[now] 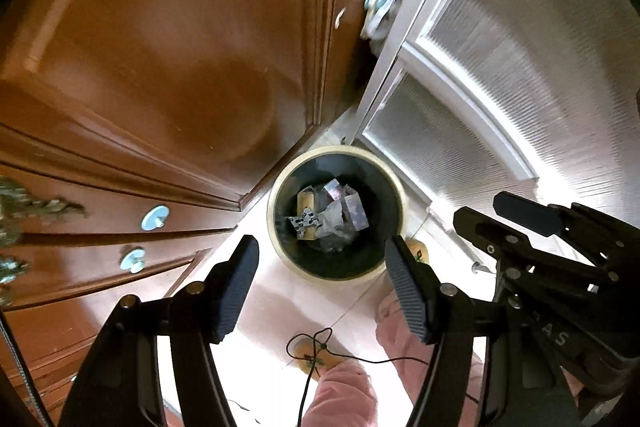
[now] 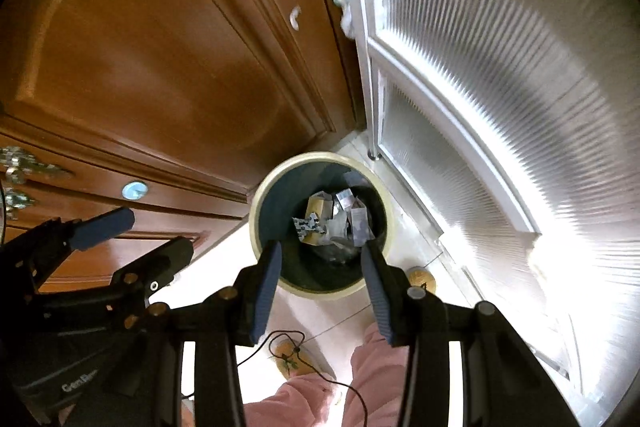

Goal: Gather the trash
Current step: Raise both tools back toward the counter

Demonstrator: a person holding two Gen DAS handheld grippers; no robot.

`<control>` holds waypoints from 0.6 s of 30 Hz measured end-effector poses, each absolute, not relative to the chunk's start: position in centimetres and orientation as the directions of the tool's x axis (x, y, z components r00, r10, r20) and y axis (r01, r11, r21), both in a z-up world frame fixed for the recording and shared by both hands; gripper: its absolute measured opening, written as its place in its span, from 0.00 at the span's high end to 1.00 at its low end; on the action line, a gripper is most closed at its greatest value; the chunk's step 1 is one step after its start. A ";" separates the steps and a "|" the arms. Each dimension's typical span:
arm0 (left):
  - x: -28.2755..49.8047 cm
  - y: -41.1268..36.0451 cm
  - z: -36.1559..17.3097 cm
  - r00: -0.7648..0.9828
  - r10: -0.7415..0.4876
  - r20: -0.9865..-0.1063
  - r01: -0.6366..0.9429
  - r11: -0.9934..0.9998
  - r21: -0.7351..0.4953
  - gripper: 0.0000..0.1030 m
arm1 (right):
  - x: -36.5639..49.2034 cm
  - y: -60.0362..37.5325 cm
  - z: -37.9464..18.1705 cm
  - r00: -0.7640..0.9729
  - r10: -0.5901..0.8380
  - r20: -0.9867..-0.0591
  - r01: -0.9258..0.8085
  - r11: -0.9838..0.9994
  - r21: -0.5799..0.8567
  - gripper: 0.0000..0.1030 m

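Both tools hung over the floor (image 1: 280,299), fingers spread with nothing between them: the left tool (image 1: 322,283) and the right tool (image 2: 320,283) side by side, apart. Just beyond their tips stood the round bin (image 2: 256,203), its cream rim unobstructed, crumpled trash (image 2: 332,223) at its bottom. Past it, the wooden cabinet (image 1: 160,67) and ribbed glass door (image 2: 500,87) met, hemming the bin in a corner.

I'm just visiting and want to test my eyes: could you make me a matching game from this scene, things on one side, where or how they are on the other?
Things:
1. trash bin
2. crumpled papers
3. left gripper
4. round knob

Descriptions:
A. on the wooden drawer
B. open, empty
C. on the pale floor
D. inside the bin

Pairs: 1-C, 2-D, 3-B, 4-A
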State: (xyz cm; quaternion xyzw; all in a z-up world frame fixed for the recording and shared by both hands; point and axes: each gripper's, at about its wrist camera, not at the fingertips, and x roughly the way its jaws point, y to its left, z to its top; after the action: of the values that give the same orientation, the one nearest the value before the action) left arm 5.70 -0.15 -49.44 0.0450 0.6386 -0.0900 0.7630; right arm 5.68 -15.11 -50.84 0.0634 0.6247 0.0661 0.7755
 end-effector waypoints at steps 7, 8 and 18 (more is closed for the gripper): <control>4.2 -0.5 -42.2 0.230 -0.086 -0.969 0.197 0.980 -0.040 0.38 | 4.2 -15.4 -44.9 0.260 0.183 -0.948 0.003 0.982 0.190 0.59; 4.0 -0.4 -40.6 0.247 -0.093 -0.964 0.198 0.979 -0.044 0.38 | 3.9 -15.5 -43.7 0.269 0.185 -0.945 0.005 0.981 0.194 0.59; 2.6 -0.4 -23.4 0.442 -0.114 -0.889 0.217 0.976 -0.017 0.38 | 1.6 -15.7 -29.7 0.376 0.138 -0.916 -0.045 0.990 0.130 0.59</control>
State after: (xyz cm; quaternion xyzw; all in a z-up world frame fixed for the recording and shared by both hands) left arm 2.61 -0.38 -23.42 0.0496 0.5189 -0.0977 0.8478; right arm 1.60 -15.71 -29.74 0.0415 0.5556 0.0552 0.8286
